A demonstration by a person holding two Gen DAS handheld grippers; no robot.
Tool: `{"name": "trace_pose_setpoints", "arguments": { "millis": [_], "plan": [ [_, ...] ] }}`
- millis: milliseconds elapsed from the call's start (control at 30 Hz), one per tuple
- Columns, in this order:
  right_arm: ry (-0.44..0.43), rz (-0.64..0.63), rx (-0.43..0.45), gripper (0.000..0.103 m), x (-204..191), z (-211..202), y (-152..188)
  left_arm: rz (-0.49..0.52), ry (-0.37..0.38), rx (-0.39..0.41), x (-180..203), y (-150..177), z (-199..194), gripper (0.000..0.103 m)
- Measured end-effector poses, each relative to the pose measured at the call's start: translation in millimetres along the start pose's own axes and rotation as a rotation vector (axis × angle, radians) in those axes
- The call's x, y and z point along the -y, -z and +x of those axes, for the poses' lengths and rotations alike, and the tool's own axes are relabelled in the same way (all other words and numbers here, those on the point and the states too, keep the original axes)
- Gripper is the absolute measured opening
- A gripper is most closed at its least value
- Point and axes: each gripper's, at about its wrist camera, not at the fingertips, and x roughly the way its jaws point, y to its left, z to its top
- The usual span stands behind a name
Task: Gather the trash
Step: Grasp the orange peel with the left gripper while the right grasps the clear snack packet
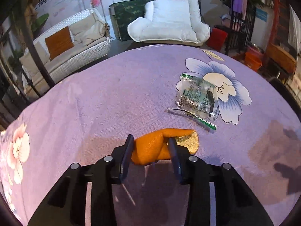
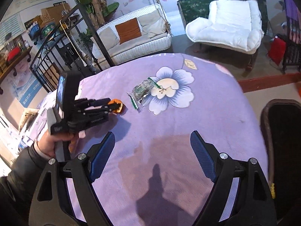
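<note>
- Blue-padded fingers of the left gripper [image 1: 150,150] are seen closest in the left wrist view, narrowed around a piece of orange peel [image 1: 150,148] that lies on the purple flowered tablecloth [image 1: 105,98].
- Both pads appear to be pressed against the peel's sides, though true contact on the right pad is hard to confirm, since the peel curls over it.
- Pale pith of the peel is shown just past the right finger.
- A crumpled clear plastic wrapper [image 1: 197,96] with green print is found beyond the peel and slightly to its right, near it but apart, partly over a printed blue-and-cream flower.
- From the right wrist view, the left gripper [image 2: 114,104] is seen held by a hand [image 2: 50,143] in a dark sleeve, with the orange peel [image 2: 118,105] at its tips and the wrapper [image 2: 143,92] just beyond.
- The right gripper [image 2: 152,154] is held wide apart above bare cloth, with nothing between its fingers.
- A dark bin rim [image 2: 265,131] is visible at the table's right edge.
- A white wicker sofa [image 2: 131,43] and a white cushioned chair [image 2: 229,22] are seen behind the table.
</note>
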Motion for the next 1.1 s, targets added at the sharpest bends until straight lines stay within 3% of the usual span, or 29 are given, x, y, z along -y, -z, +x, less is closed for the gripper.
{"name": "trace_pose_setpoints", "arguments": {
  "millis": [100, 200, 300, 433, 500, 567, 667, 733, 933, 1100],
  "plan": [
    [-0.036, 0.028, -0.023, 0.081, -7, 26, -17, -0.059, -0.005, 0.010, -1, 4, -9, 0.028],
    [-0.045, 0.051, -0.058, 0.072, -16, 59, -35, -0.165, 0.010, 0.015, -7, 9, -24, 0.020],
    [-0.058, 0.081, -0.111, 0.068, -22, 94, -48, -0.226, -0.025, 0.047, -7, 19, -44, 0.016],
    [-0.027, 0.150, -0.164, 0.058, -22, 136, -57, -0.316, -0.030, 0.086, -14, 35, -67, 0.015],
    [-0.020, 0.202, -0.168, 0.050, -19, 151, -59, -0.333, -0.050, 0.092, -15, 41, -73, 0.014],
    [-0.009, 0.223, -0.144, 0.028, -19, 156, -63, -0.353, -0.046, 0.099, -18, 46, -79, 0.014],
    [-0.035, 0.250, -0.140, 0.011, -18, 160, -63, -0.382, -0.029, 0.106, -16, 53, -87, 0.014],
    [-0.058, 0.261, -0.140, 0.006, -18, 155, -60, -0.381, -0.033, 0.112, -12, 57, -91, 0.014],
    [-0.098, 0.189, -0.078, 0.006, -30, 110, -51, -0.395, -0.001, 0.128, 0, 68, -104, 0.014],
    [-0.079, 0.082, -0.016, 0.006, -39, 57, -29, -0.391, 0.028, 0.148, 15, 71, -114, 0.014]
  ]
}}
